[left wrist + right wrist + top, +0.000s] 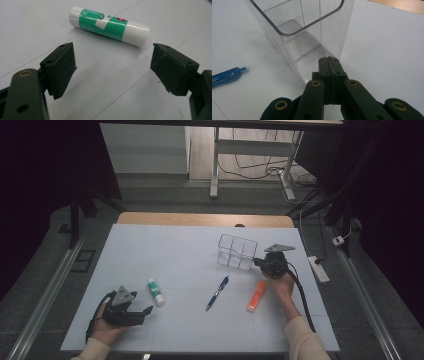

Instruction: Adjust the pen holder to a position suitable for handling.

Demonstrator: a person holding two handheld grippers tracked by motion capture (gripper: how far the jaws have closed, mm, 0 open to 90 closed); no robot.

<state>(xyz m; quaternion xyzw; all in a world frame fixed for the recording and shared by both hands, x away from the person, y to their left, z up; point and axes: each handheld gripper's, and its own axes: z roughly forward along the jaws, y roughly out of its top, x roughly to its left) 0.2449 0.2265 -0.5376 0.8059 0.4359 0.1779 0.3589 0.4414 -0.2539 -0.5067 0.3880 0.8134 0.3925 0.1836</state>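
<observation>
At the near left, my left gripper (141,312) is spread wide with the glue stick (109,26) lying just beyond its jaws, so I judge the pickup is starting: ease forward, then close. At the right, my right gripper (258,262) is clenched empty against the clear box (312,37).

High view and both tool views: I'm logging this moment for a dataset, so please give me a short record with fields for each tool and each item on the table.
left tool: open, jaws wide apart, aimed at the glue stick, not touching it
right tool: jaws shut together, empty, tips against the lower wall of the clear organizer
glue stick: green and white, lying on its side
clear organizer: upright, divided into compartments, looks empty
blue pen: lying flat, mid-table
orange marker: lying flat beside the person's right hand
table: white surface
</observation>
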